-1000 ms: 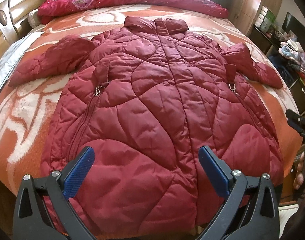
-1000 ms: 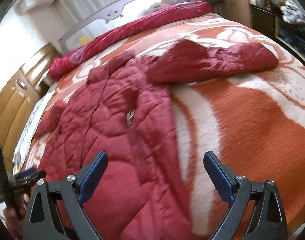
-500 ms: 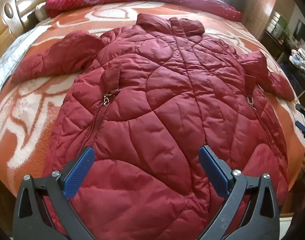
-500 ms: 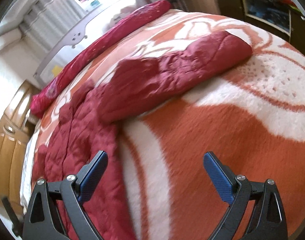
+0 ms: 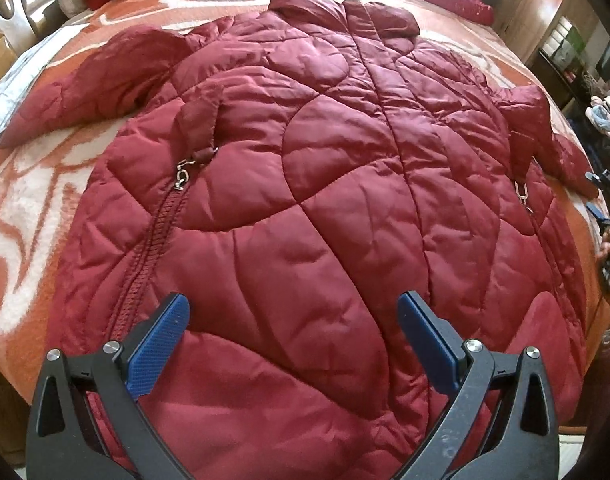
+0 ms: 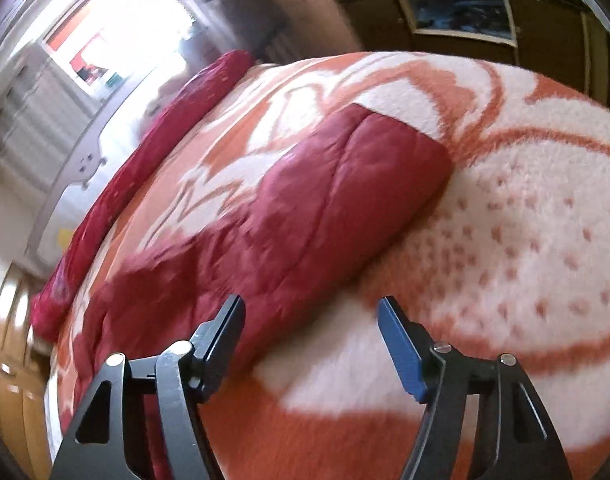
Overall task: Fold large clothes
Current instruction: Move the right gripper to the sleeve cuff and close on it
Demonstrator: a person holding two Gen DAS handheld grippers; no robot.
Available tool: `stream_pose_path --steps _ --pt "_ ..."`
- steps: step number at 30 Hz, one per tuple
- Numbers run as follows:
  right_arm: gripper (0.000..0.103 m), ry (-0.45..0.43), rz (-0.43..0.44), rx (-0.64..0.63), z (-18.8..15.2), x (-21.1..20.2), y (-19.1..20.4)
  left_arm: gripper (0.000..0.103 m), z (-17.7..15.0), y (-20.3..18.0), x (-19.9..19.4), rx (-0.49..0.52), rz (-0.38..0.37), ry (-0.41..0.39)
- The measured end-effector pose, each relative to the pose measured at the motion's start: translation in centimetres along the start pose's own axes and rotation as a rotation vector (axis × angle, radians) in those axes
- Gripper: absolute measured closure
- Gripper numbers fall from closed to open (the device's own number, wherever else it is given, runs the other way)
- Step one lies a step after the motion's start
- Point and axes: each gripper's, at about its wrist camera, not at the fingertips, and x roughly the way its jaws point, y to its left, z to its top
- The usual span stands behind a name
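Two wrist views — one bed

My left camera looks from the hem up the whole coat; my right sits close over one sleeve, rolled, facing the window — both share the patterned blanket.

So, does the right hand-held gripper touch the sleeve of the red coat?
Cannot tell. In the blurred right wrist view, the right hand-held gripper stands open by the sleeve, one finger overlapping its edge.
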Motion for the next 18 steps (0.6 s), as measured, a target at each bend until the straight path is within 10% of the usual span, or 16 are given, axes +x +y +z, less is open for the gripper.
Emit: stream_pose_path --steps 6,11,18 --pt "0.044 -0.035 0.008 0.063 1.8 3.0 -1.4 0.000 0.6 -0.1 0.7 -0.002 0.004 0.016" --pt "0.089 -0.057 0.053 0.070 2.0 3.2 -0.9 0.000 0.9 -0.2 0.9 0.005 -0.001 0.020" --pt "0.094 -0.124 0.153 -0.045 0.6 -0.6 3.3 0.000 1.9 -0.3 0.2 0.009 -0.040 0.021"
